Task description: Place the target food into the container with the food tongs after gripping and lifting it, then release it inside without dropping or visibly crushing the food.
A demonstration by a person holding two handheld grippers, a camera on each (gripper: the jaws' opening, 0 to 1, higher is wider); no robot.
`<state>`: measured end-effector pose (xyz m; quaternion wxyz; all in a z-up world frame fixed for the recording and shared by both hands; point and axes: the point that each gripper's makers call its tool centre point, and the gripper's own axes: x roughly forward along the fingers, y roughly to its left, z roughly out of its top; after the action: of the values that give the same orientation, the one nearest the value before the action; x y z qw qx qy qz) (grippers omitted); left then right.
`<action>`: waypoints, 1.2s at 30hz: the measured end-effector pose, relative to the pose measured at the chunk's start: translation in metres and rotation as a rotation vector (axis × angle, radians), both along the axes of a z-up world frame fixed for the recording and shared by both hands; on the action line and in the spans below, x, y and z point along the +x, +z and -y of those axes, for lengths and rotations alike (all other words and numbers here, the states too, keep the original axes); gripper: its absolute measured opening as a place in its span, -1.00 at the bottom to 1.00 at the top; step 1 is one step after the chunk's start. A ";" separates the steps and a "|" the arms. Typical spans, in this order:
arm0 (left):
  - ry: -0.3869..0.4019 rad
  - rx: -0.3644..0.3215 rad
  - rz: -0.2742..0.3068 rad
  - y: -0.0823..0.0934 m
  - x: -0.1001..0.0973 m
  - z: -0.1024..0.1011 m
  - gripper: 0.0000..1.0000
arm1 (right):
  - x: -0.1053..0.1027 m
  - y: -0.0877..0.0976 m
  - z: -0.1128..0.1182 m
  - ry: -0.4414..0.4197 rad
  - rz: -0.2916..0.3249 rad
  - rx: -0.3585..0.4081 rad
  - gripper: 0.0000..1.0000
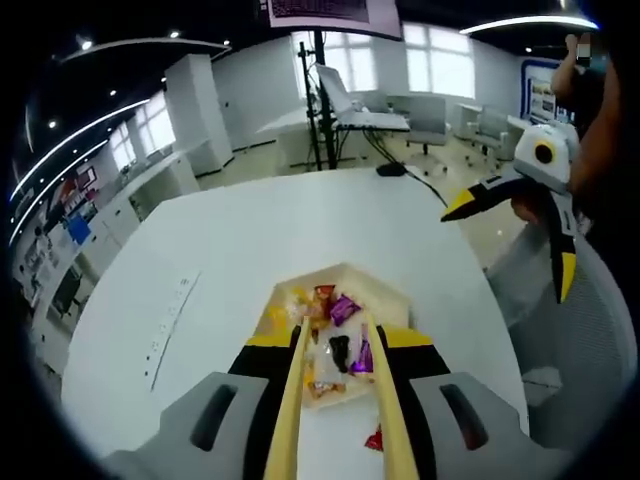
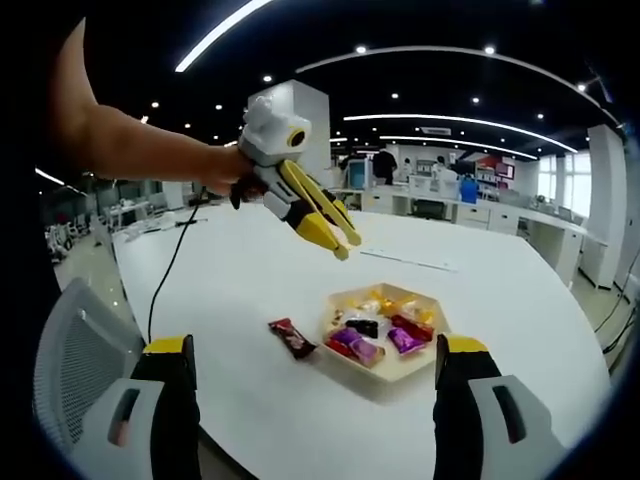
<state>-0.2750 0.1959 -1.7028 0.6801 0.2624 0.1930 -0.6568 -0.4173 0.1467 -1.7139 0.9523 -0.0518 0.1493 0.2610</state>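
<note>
Both tong arms (image 1: 345, 400) ride in my left gripper (image 1: 340, 420); I lower them squarely onto the red-wrapped candy (image 2: 291, 338) beside the tray (image 2: 385, 372), right gripper (image 2: 315, 415) gaping empty.

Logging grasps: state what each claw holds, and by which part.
Left claw pinches the food tongs across their two arms, tips over the candy tray. Right claw is open, holding nothing.
</note>
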 end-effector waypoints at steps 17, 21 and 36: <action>-0.028 0.119 -0.040 -0.081 -0.033 -0.054 -0.46 | -0.001 -0.006 -0.002 0.015 -0.024 -0.015 0.96; -0.069 0.145 -0.018 -0.091 -0.036 -0.056 -0.46 | -0.001 -0.008 -0.004 0.023 -0.029 -0.022 0.97; -0.128 0.181 -0.037 -0.123 -0.038 -0.060 -0.46 | -0.001 -0.012 -0.005 0.027 -0.048 -0.030 0.96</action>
<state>-0.3134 0.2556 -1.8263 0.6065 0.3226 0.2468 -0.6835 -0.4188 0.1513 -1.7259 0.9440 -0.0618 0.1754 0.2726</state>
